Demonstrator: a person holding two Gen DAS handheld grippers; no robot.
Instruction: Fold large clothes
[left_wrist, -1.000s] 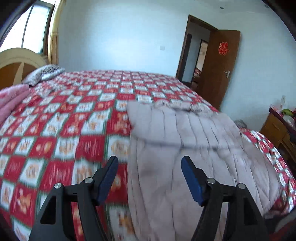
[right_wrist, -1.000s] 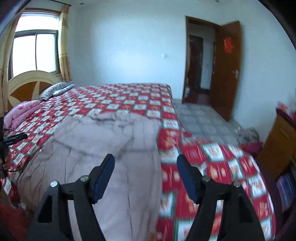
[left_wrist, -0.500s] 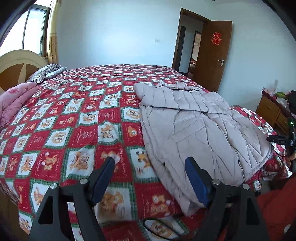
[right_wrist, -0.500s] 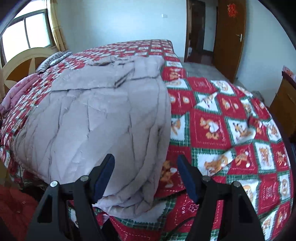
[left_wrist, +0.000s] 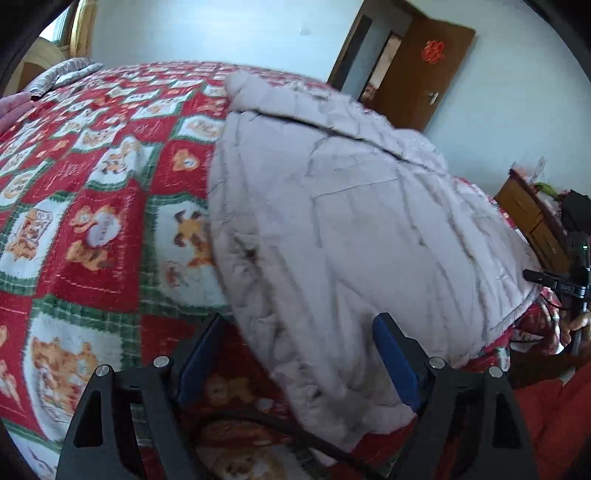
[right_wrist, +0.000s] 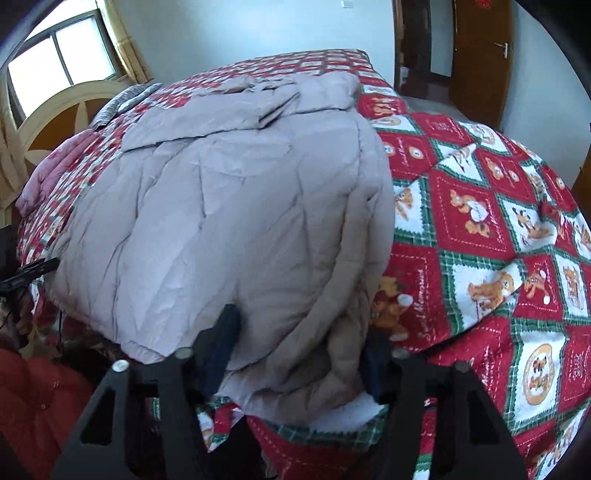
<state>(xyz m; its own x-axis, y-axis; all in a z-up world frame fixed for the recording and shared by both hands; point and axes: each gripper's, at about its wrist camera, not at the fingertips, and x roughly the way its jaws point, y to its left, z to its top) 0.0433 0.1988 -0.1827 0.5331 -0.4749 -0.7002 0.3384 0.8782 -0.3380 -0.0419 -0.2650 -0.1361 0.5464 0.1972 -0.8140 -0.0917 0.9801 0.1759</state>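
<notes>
Left wrist: your left gripper (left_wrist: 299, 354) has its jaws spread astride the coat (left_wrist: 354, 221) hem corner at the bed (left_wrist: 92, 206) edge. Right wrist: your right gripper (right_wrist: 301, 350) straddles the other corner, jaws spread; the coat runs lengthwise away from you.

Pale grey-beige quilted coat (right_wrist: 229, 206), red, white and green checked cartoon-print bedspread (right_wrist: 480, 206), brown door (left_wrist: 424, 70)
</notes>
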